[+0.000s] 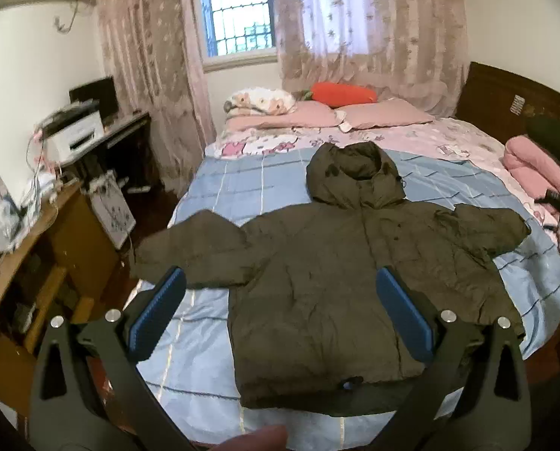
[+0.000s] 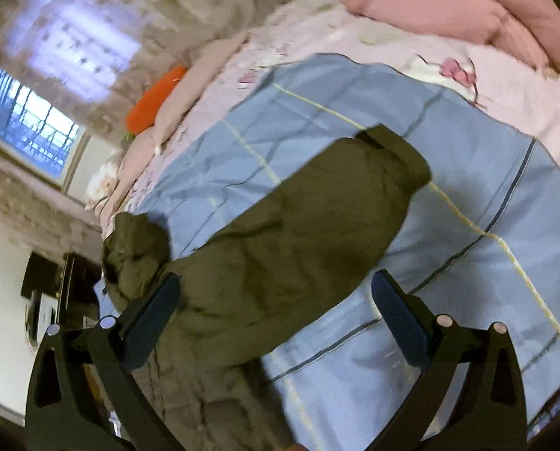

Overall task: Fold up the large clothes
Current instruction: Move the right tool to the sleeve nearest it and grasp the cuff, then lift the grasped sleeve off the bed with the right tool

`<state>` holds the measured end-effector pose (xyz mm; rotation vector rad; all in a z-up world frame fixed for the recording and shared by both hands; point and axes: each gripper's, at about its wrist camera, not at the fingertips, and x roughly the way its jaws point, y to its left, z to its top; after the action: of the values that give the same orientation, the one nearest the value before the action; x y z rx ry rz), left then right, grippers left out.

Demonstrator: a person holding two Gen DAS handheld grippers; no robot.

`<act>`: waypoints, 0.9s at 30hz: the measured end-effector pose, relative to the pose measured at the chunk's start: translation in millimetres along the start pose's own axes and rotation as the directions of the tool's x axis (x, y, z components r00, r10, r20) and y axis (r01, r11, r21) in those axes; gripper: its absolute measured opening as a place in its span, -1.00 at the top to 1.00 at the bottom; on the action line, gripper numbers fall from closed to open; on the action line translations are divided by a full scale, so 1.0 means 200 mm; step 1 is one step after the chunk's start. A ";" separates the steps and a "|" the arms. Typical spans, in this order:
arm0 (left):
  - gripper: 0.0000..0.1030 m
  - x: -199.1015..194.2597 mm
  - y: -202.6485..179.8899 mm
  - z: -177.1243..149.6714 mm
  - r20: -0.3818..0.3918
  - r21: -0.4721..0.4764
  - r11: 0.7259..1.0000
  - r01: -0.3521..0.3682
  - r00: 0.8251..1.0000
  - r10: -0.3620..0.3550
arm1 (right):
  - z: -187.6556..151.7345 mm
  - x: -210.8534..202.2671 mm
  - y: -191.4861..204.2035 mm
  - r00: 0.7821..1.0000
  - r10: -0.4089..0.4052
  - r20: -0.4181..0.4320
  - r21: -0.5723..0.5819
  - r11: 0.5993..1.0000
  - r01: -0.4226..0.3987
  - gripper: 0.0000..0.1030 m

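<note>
A dark olive hooded puffer jacket [image 1: 336, 270] lies spread flat on the blue checked bedspread [image 1: 242, 184], hood toward the pillows, both sleeves out to the sides. My left gripper [image 1: 280, 282] is open and empty, above the jacket's lower left body and left sleeve. In the right wrist view the jacket's right sleeve [image 2: 317, 225] stretches away toward its cuff [image 2: 392, 146]. My right gripper [image 2: 276, 289] is open and empty, just above that sleeve near the shoulder. The right wrist view is tilted and blurred.
Pink pillows [image 1: 385, 112] and an orange carrot cushion [image 1: 340, 94] lie at the bed's head. A folded pink quilt [image 1: 532, 165] lies at the right edge. A desk with a printer [image 1: 73, 131] and wooden shelves [image 1: 35, 263] stand left of the bed.
</note>
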<state>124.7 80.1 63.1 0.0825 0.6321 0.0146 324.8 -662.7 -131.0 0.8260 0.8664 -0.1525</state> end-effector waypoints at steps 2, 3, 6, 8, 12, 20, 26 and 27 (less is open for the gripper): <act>-0.96 0.03 0.03 -0.01 -0.020 -0.029 1.000 0.003 1.000 -0.004 | 0.02 0.08 -0.06 1.000 0.012 -0.029 0.006 1.000 -0.012 -0.96; -0.96 0.04 0.04 -0.01 -0.025 -0.037 0.999 0.003 1.000 -0.004 | 0.03 0.12 -0.11 0.999 0.023 -0.032 0.027 0.999 -0.022 -0.94; -0.96 0.06 0.05 -0.03 -0.036 -0.046 0.999 -0.011 0.999 0.009 | 0.06 0.22 -0.19 0.998 0.048 -0.051 0.056 0.997 -0.045 -0.85; -0.96 0.09 0.06 -0.03 -0.049 -0.054 0.998 -0.015 0.999 0.013 | 0.08 0.27 -0.22 0.998 0.028 -0.063 0.064 0.998 -0.024 -0.84; -0.96 0.13 0.06 -0.04 -0.070 -0.050 0.999 -0.023 0.997 0.019 | 0.11 0.34 -0.29 0.999 0.017 -0.050 0.086 0.996 -0.013 -0.84; -0.96 0.21 0.01 -0.06 -0.109 -0.014 0.999 -0.035 0.993 0.033 | 0.15 0.46 -0.42 0.998 0.041 -0.044 0.135 0.990 -0.035 -0.82; -0.96 0.24 -0.01 -0.08 -0.127 -0.005 0.999 -0.037 0.991 0.036 | 0.18 0.55 -0.41 0.994 0.102 -0.044 0.158 0.983 -0.094 -0.71; -0.96 0.24 -0.01 -0.08 -0.128 -0.005 0.999 -0.038 0.991 0.037 | 0.18 0.56 -0.40 0.994 0.107 -0.039 0.154 0.983 -0.099 -0.69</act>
<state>153.9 81.4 21.7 0.0868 0.7583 0.0586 385.4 -720.7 -245.5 1.0189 0.8615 -0.1095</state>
